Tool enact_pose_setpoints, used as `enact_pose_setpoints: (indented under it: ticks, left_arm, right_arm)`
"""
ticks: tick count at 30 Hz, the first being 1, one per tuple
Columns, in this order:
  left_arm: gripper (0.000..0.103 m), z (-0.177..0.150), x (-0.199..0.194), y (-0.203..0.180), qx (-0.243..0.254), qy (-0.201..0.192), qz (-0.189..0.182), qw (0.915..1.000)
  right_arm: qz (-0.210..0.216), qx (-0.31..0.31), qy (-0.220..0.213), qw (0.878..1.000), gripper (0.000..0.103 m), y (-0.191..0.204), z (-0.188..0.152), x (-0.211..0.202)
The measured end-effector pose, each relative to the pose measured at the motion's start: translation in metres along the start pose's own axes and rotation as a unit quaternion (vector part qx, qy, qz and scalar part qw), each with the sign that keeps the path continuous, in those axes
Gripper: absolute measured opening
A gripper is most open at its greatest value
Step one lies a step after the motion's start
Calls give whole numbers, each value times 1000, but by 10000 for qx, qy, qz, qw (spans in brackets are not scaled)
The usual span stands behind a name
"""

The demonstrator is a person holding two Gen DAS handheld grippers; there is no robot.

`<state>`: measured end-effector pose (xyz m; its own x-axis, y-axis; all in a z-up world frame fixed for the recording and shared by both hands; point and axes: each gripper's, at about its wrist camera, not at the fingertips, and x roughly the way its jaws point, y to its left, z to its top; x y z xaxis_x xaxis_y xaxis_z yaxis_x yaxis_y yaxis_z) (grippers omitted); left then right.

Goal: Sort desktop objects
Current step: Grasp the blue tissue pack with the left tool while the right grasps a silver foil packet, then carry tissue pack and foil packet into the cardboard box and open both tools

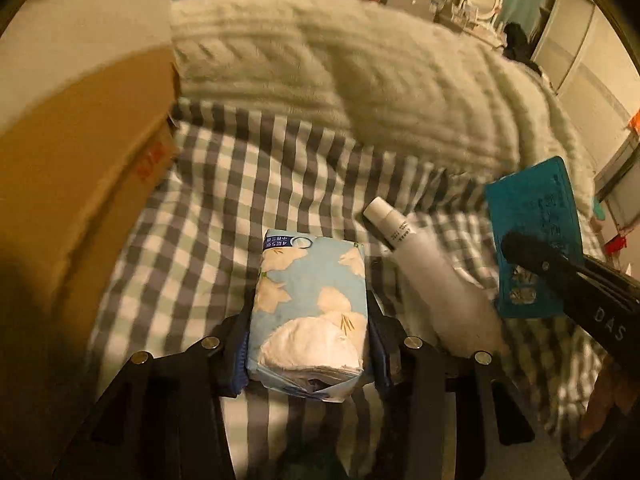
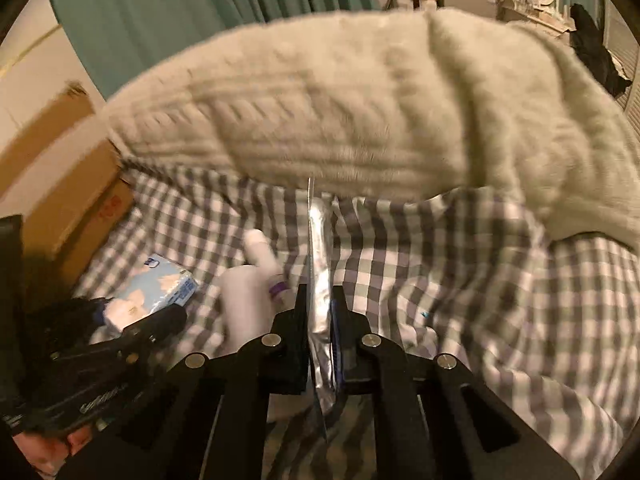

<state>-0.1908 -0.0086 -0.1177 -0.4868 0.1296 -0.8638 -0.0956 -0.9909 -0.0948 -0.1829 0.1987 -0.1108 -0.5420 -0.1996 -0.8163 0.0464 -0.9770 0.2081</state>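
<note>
From the left wrist camera, the left gripper (image 1: 308, 344) is clamped on a soft pale-blue tissue pack printed with cream flowers (image 1: 309, 312), pinched at its near end, where torn wrapping lets white tissue show. The pack juts out over the grey-and-white checked bedsheet (image 1: 224, 200). To my eye the worry is that open end: a squeeze on loose tissue rather than firm packing could let the pack slide out if it is swung quickly. A brown cardboard box (image 1: 80, 152) stands close on the left (a likely place to drop things, though that is my guess), and its wall could be clipped. Just beside the pack lies a white plastic bottle with a white cap (image 1: 424, 264), and beyond it a flat teal sachet (image 1: 532, 236) is held up by the right gripper (image 1: 520, 252).

From the right wrist camera, the right gripper (image 2: 320, 320) is closed on that sachet (image 2: 320, 280), seen edge-on with its silvery side showing. Thin foil like this may twist or slip. The bottle (image 2: 248, 292) lies just left of the fingers, near enough to be nudged. The fluffy cream knitted blanket (image 2: 340, 104) is heaped behind.
</note>
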Motion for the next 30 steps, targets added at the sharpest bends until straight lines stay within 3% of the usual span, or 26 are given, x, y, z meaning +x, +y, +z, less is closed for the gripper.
enact_pose_setpoints:
  ticks: [6,13,17,20,22,25,28,30]
  left_arm:
    - [47,-6,-53,3,1,-548,120,9984]
    - [48,8,-126,-13,149,-1360,27,9906]
    - [48,31,-175,-8,-8,-1935,-38,9811]
    - [48,41,-222,21,-280,-2319,-32,9723]
    - [48,44,-244,45,-501,-2534,177,9659]
    - [48,41,-256,85,-814,-2584,590,9608]
    - [48,34,-244,122,-1170,-2397,971,9589]
    - [48,33,-230,140,-1363,-2226,1019,9599]
  right_arm:
    - [164,-34,-338,9993,8,5,-6,-48]
    - [485,-391,-891,9941,8,51,15,-110]
    - [514,-804,-1225,9879,8,90,31,-148]
    - [612,-1050,-1393,9828,8,116,48,-165]
    - [740,-1221,-1460,9789,8,135,59,-173]
    - [1006,-1547,-1496,9714,8,176,74,-173]
    - [1365,-1836,-1375,9637,8,221,86,-157]
    - [1466,-1962,-1294,9609,8,243,91,-143]
